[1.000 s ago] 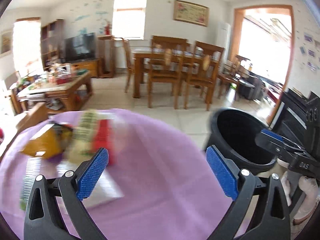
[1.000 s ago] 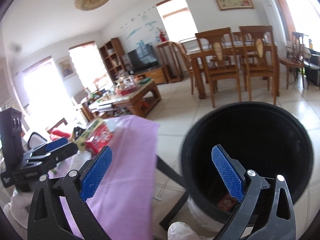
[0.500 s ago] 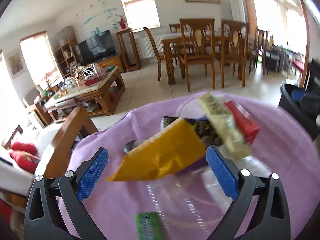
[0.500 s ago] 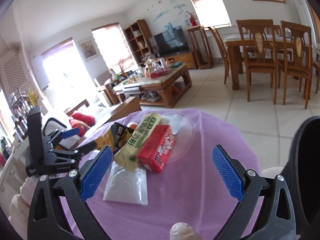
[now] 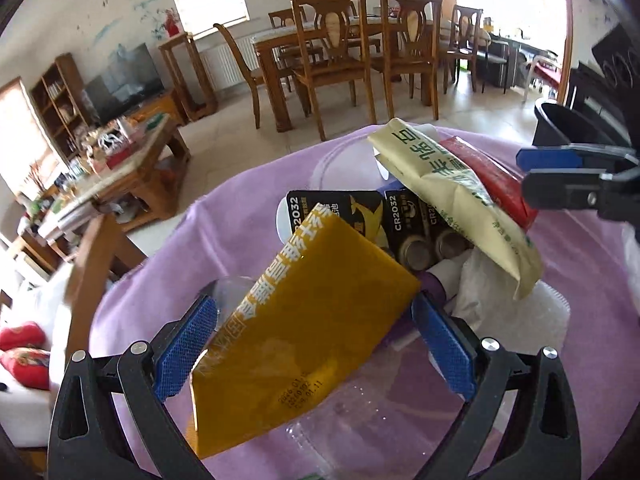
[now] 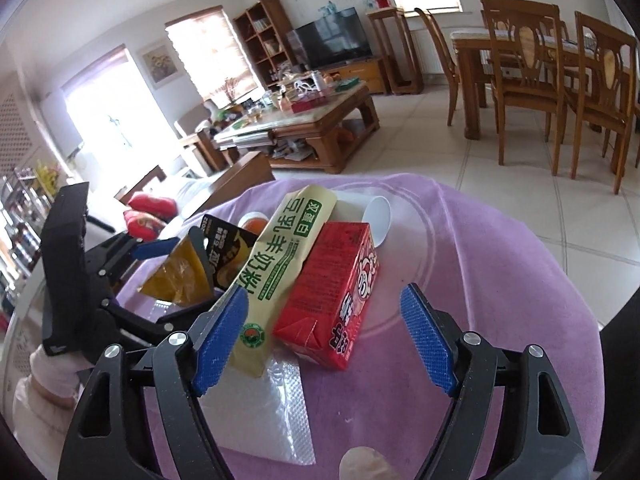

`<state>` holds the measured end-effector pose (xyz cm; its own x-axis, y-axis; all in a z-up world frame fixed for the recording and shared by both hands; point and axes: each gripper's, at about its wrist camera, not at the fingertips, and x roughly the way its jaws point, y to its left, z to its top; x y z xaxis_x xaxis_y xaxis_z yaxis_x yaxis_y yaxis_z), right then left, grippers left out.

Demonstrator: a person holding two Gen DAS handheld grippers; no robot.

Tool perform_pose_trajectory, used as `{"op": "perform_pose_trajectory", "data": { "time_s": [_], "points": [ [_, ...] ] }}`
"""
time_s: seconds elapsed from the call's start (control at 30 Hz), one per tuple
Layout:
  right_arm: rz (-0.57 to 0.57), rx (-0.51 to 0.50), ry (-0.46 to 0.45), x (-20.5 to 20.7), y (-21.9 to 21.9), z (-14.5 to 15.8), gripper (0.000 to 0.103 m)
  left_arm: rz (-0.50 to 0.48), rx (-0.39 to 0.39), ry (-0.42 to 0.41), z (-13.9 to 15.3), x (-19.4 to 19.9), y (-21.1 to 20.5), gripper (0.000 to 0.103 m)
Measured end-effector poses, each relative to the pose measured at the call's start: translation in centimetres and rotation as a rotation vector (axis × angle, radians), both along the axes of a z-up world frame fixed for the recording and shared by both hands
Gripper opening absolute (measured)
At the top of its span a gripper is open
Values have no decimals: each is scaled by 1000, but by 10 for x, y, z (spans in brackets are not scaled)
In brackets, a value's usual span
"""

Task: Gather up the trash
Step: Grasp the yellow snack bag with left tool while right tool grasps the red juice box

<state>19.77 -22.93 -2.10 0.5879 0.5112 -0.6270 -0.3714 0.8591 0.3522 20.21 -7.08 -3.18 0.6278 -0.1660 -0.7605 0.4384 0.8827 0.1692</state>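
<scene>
A heap of litter lies on a bench [image 6: 500,280] draped in purple cloth, with a handheld gripper on either side of it. The left gripper [image 5: 316,344] has its blue pads spread apart around a yellow foil packet [image 5: 308,320], which fills the gap between them; whether the pads touch it cannot be told. Just beyond the packet sit a black coin-battery card [image 5: 384,220] marked CR2032 and a crumpled white tissue [image 5: 476,284]. The right gripper [image 6: 324,336] is also spread wide, empty, its pads flanking the near end of a red drink carton [image 6: 332,292] without touching it. A pale yellow milk-powder sachet [image 6: 280,264] leans against the carton's left side, and a white paper cup [image 6: 376,216] lies tipped on its side at the far end. A clear bubble-wrap pouch [image 6: 272,404] lies flat under the near edge of the heap. A black bin [image 5: 568,128] stands to the far right of the bench.
</scene>
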Motion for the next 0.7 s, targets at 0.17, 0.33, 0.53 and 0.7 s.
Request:
{"op": "perform_pose_trajectory", "data": {
  "time_s": [0.17, 0.33, 0.53, 0.7],
  "points": [
    [11, -40, -13, 0, 6, -6, 78, 32, -79, 36, 2, -3, 12, 80],
    [-3, -88, -1, 6, 10, -14, 73, 80, -238, 104, 3, -5, 31, 31],
    [8, -125, 3, 8, 17, -22, 48, 166, -322, 70, 9, -16, 53, 11],
    [12, -115, -9, 5, 16, -22, 33, 209, -388, 14, 20, -28, 68, 9]
  ]
}}
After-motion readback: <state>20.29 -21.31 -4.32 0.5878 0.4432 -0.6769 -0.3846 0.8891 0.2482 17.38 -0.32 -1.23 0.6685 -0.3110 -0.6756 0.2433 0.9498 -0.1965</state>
